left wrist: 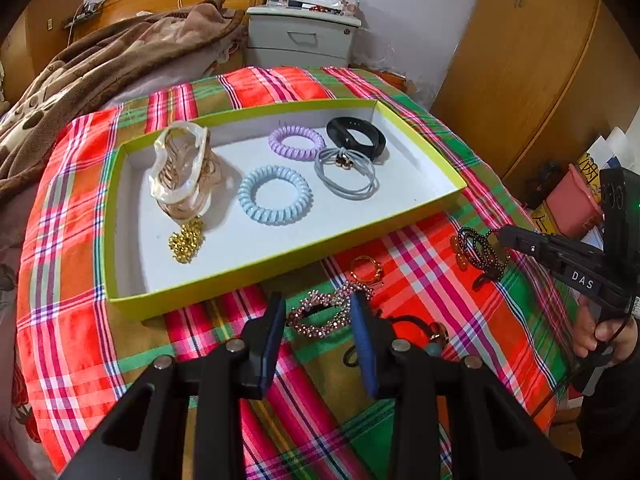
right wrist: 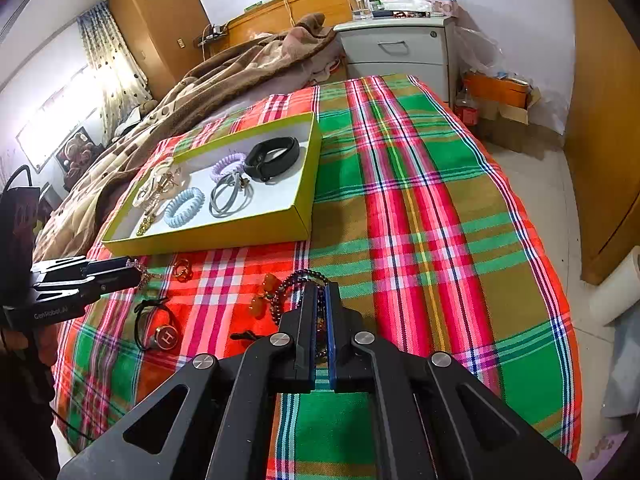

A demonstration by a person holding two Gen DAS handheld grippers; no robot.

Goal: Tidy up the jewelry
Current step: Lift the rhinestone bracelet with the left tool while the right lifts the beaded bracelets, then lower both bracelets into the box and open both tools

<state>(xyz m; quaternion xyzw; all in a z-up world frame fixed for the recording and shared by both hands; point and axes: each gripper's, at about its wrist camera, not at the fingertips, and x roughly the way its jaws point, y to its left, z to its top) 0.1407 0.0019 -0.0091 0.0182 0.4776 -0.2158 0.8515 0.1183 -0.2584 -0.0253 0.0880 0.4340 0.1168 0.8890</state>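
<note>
A: What do the claws have right now?

B: The right claw point(right wrist: 320, 300) is clamped on the dark beaded bracelet point(right wrist: 298, 280), pads nearly together with beads pinched between them. The left claw point(left wrist: 318, 312) stands partly apart, straddling the pink rhinestone hair tie point(left wrist: 328, 312); whether its pads point(left wrist: 276, 320) press on it I cannot tell.

A: Where do the two pieces lie?

B: Both on the plaid bedspread point(right wrist: 420, 220), just in front of the green tray point(left wrist: 280, 258): the hair tie near the tray's front wall, the bracelet off its front right corner.

A: So which step is this?

B: Pick-up, I judge. Next, each needs lifting over the tray's front wall and setting on the bare white floor.

A: How do they lie?

B: The hair tie's oval runs roughly along the tray's front wall. The bracelet's loops stretch from the claw toward the tray.
</note>
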